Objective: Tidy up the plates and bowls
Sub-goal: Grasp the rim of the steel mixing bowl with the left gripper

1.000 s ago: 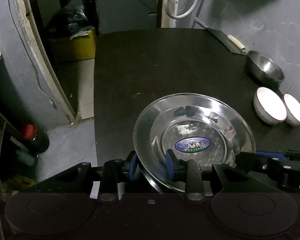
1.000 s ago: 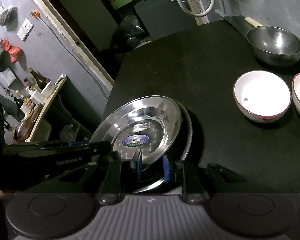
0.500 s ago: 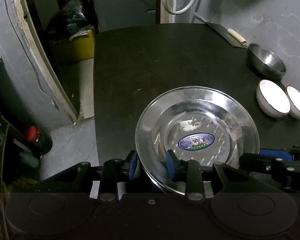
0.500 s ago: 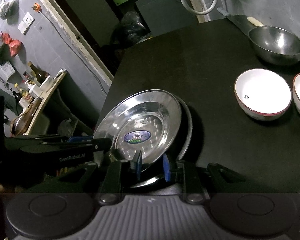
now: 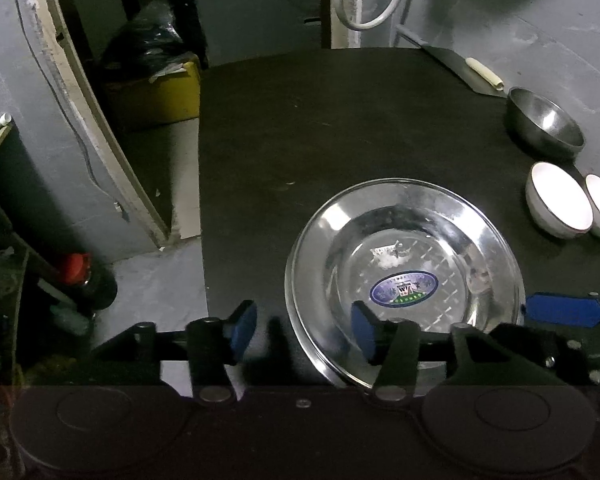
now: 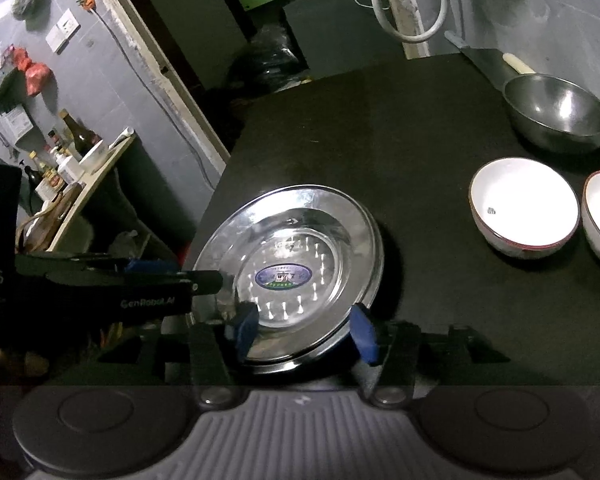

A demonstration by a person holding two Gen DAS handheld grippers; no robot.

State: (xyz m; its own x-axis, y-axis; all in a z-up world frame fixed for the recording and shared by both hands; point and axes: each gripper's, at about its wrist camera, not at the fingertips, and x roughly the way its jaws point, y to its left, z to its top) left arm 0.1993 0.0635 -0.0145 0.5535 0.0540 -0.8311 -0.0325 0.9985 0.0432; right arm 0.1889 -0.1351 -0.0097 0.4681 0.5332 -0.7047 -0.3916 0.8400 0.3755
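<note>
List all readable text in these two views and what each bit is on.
"GenRobot.AI": white print on the side of the black left gripper, seen from the right wrist view.
"AS": cut-off white letters on the same gripper's body at the picture's left edge.
Blue oval sticker in the round shiny steel plate: print too small to read.
Small dark mark inside the nearer white bowl with the red rim: unreadable.
Bottle labels on the side shelf: blurred.
</note>
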